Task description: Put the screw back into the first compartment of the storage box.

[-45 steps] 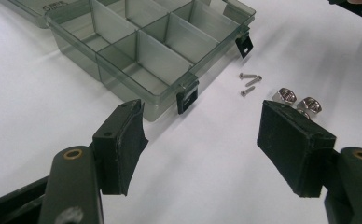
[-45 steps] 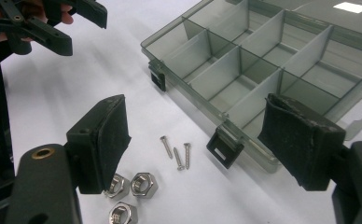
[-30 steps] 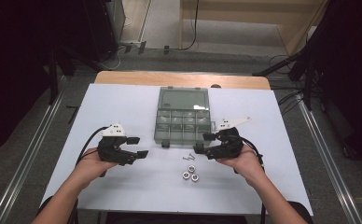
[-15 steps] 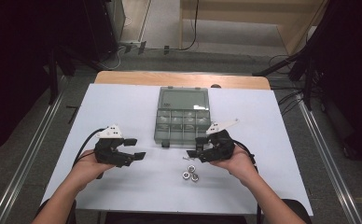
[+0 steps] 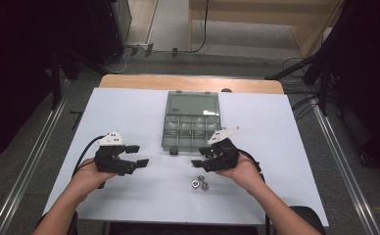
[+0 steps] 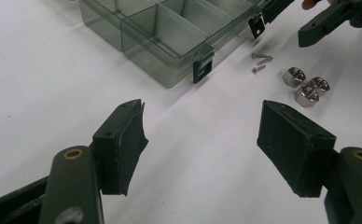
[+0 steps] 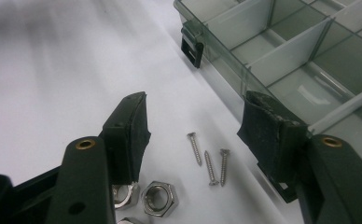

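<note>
My right tool [image 7: 193, 140] stands open, jaws just closing around three screws [image 7: 210, 161] on the tabletop [image 7: 53, 84]; the organizer box [image 7: 281, 51] just ahead lies open, compartments bare. Nuts [image 7: 158, 198] below. Left tool [image 6: 200, 144] open, empty.

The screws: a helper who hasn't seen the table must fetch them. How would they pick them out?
Start at the clear compartment box mid-table. Just off its near edge, between the right gripper jaws, lie three screws. They are thin, pointed and side by side, unlike the chunky hex nuts beside them.
</note>
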Motion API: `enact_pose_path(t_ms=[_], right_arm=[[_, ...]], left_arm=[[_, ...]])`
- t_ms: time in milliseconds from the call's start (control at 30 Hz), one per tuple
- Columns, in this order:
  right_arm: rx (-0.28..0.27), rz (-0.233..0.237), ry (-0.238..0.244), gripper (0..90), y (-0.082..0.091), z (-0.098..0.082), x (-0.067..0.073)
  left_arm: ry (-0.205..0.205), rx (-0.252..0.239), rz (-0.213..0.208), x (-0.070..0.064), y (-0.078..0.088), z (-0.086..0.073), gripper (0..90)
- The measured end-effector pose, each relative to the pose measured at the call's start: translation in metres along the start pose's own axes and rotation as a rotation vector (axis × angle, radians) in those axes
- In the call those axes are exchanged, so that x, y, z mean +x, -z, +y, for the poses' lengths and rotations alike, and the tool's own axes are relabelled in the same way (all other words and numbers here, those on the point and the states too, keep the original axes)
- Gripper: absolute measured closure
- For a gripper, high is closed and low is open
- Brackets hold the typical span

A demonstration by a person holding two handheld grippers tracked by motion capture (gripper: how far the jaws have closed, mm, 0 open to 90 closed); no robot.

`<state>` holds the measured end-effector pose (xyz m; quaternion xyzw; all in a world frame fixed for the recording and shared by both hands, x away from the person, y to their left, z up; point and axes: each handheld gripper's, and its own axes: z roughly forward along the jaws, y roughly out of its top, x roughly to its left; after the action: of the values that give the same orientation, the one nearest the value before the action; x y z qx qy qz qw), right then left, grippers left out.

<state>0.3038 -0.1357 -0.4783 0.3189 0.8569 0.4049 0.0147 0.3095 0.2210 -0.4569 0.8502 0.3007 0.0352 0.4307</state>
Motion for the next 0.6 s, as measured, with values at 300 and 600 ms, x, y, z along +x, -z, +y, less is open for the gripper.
enact_pose_path(t_ms=[300,600], right_arm=[[0.050,-0.004,0.028,49.2,-0.012,0.000,0.004],[0.092,-0.012,0.026,56.1,-0.025,-0.001,0.003]], left_arm=[[0.000,0.003,0.003,0.001,0.000,-0.001,31.5],[-0.005,0.009,0.003,0.001,0.000,-0.001,31.5]])
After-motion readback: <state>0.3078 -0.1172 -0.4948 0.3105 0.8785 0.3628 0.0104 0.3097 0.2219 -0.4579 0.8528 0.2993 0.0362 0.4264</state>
